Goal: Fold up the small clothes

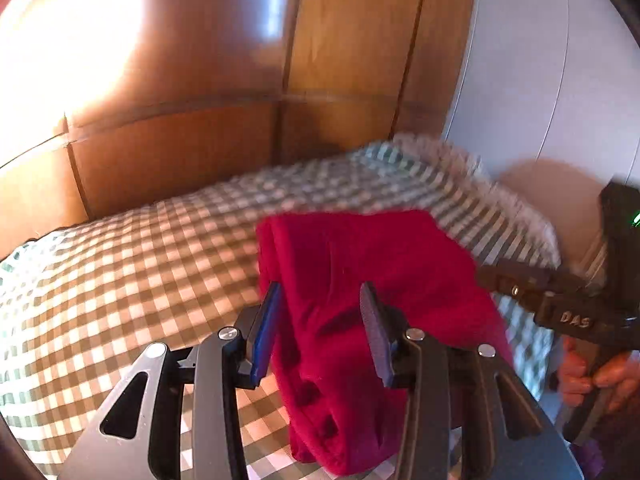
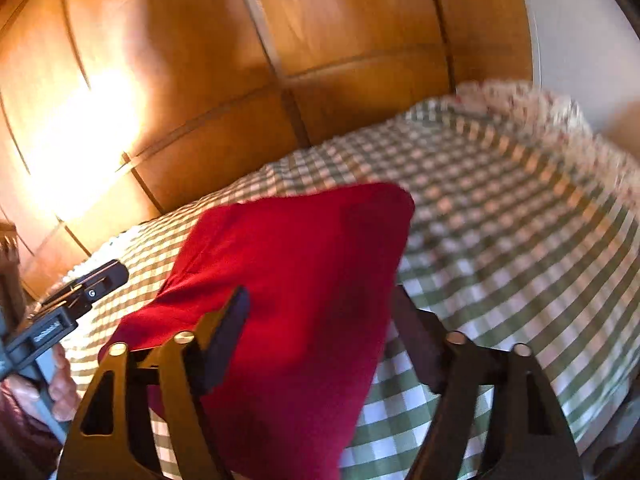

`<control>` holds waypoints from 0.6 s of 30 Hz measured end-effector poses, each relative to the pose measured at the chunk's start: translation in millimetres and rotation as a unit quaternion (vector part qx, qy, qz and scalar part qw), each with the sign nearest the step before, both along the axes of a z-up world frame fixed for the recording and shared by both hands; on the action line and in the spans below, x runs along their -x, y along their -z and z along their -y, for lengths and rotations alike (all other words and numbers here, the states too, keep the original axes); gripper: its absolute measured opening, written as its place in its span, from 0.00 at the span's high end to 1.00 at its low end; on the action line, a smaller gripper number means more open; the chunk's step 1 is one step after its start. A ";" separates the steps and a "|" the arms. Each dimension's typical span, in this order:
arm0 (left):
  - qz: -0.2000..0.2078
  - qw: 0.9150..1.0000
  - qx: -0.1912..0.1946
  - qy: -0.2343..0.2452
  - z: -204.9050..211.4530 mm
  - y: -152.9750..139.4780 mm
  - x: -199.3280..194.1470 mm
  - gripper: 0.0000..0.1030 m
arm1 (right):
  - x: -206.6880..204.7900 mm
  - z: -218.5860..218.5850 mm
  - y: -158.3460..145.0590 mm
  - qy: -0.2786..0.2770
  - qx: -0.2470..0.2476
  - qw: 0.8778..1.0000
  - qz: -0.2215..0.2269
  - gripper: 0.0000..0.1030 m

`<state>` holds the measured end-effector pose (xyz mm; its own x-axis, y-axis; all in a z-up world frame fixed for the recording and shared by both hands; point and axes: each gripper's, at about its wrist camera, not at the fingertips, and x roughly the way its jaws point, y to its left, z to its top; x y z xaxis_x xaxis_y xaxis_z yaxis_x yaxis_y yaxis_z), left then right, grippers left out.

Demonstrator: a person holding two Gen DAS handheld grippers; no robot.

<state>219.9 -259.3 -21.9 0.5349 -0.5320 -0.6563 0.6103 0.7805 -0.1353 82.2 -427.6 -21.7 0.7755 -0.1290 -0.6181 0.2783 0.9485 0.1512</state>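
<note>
Between both parted grippers (image 1: 324,328) (image 2: 320,340), red cloth (image 2: 296,280), ungripped.

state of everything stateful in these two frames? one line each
red cloth: folded, bunched, lying between both grippers' fingers
left gripper: open, fingers either side of the cloth, not pinching
right gripper: open, cloth lies between its fingers
checked cover: spread over the bed, under the cloth
wardrobe: doors shut

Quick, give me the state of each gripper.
Left gripper: open, fingers either side of the red garment, not clamped.
Right gripper: open, red garment between its fingers.
</note>
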 end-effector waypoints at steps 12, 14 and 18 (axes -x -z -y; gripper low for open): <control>-0.031 0.998 -0.017 -0.056 -9.5 35.0 3.9 0.44 | -18.3 -21.2 50.2 0.031 0.060 0.997 -0.043 0.39; -0.030 0.998 -0.013 -0.058 -12.1 32.6 11.2 0.43 | -15.6 -23.8 46.6 0.035 0.062 0.997 -0.043 0.39; -0.022 0.997 -0.014 -0.070 -20.1 28.2 15.8 0.39 | -7.2 -29.4 37.7 0.043 0.056 0.997 -0.039 0.30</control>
